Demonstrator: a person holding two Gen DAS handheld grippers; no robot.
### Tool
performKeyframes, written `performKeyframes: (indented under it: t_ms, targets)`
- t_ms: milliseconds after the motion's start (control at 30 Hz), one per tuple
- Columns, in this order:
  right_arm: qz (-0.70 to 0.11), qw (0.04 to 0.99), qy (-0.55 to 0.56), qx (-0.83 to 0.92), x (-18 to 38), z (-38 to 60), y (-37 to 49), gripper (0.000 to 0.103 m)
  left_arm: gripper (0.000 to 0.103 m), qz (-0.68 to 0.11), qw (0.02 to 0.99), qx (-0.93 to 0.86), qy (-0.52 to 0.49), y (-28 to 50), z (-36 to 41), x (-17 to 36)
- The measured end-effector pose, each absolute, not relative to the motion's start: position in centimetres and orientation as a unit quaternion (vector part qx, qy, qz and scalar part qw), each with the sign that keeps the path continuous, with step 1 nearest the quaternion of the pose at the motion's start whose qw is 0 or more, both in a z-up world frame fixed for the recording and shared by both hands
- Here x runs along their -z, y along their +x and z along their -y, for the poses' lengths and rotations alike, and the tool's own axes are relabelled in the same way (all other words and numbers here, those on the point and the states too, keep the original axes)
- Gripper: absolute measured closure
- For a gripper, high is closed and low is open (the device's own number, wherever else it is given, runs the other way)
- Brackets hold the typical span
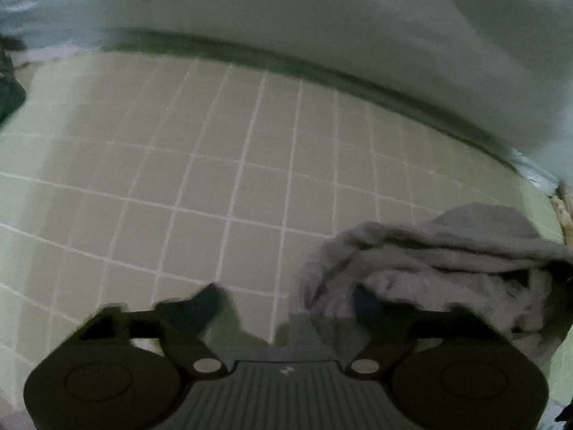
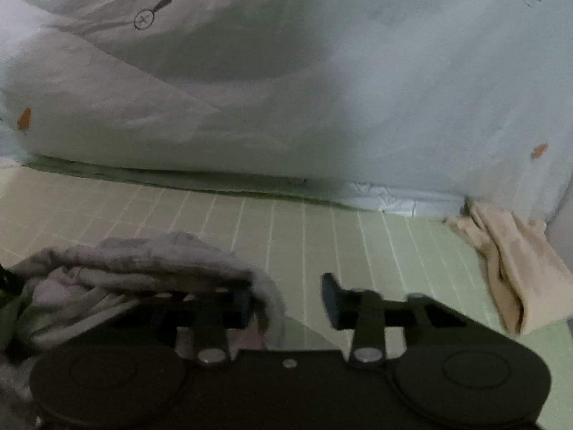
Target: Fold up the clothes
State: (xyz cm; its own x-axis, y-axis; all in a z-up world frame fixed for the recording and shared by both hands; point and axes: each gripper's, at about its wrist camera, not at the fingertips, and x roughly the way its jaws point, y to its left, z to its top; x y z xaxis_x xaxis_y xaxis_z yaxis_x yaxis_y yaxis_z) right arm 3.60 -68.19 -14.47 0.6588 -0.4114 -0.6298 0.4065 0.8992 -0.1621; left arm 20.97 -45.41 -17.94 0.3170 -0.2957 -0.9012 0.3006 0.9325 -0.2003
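Note:
A crumpled grey garment [image 1: 447, 261] lies on the green gridded mat [image 1: 215, 179]. My left gripper [image 1: 288, 299] points down at the mat with its jaws wide apart. Its right finger [image 1: 365, 301] is tucked into the garment's left edge, and its left finger rests over bare mat. In the right wrist view the same grey garment [image 2: 143, 254] sits at lower left. My right gripper [image 2: 286, 304] has a clear gap between its pads. A fold of the garment drapes over its left finger [image 2: 243, 308]. Its right finger [image 2: 331, 301] stands free over the mat [image 2: 358, 243].
Pale bedding [image 2: 322, 89] printed with orange carrots bulges along the mat's far edge. A beige folded garment [image 2: 512, 268] lies at the right by that bedding. A dark object [image 1: 9, 89] shows at the far left of the left wrist view.

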Motion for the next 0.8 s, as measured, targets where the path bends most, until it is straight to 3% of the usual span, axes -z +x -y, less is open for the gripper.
performKeyframes:
  t_ms: [33, 67, 100, 500, 700, 800]
  targets:
    - [-0.348, 0.912, -0.008, 0.216, 14.5, 68.3, 4.3, 0.093, 0.068, -0.551, 0.812, 0.194, 0.006, 21.3, 45.7, 17.9]
    - [-0.346, 0.914, -0.011, 0.21, 14.4, 68.3, 4.9, 0.093, 0.087, -0.548, 0.812, 0.203, 0.009, 21.6, 46.0, 17.9]
    - [-0.343, 0.917, -0.015, 0.203, 14.3, 68.2, 5.5, 0.093, 0.096, -0.544, 0.812, 0.213, 0.013, 21.9, 46.3, 17.8]
    - [-0.195, 0.962, -0.032, 0.189, 9.2, 68.4, 15.7, 0.096, 0.096, -0.301, 0.934, 0.181, 0.068, 28.5, 47.7, 7.4]
    - [-0.211, 0.956, -0.058, 0.198, 11.8, 67.3, 20.2, 0.096, 0.095, -0.326, 0.93, 0.153, 0.071, 31.4, 49.5, 11.6]
    - [-0.3, 0.936, -0.05, 0.179, 14.6, 67.3, 21.9, 0.092, 0.089, -0.376, 0.911, 0.15, 0.078, 31.7, 50.3, 14.7]
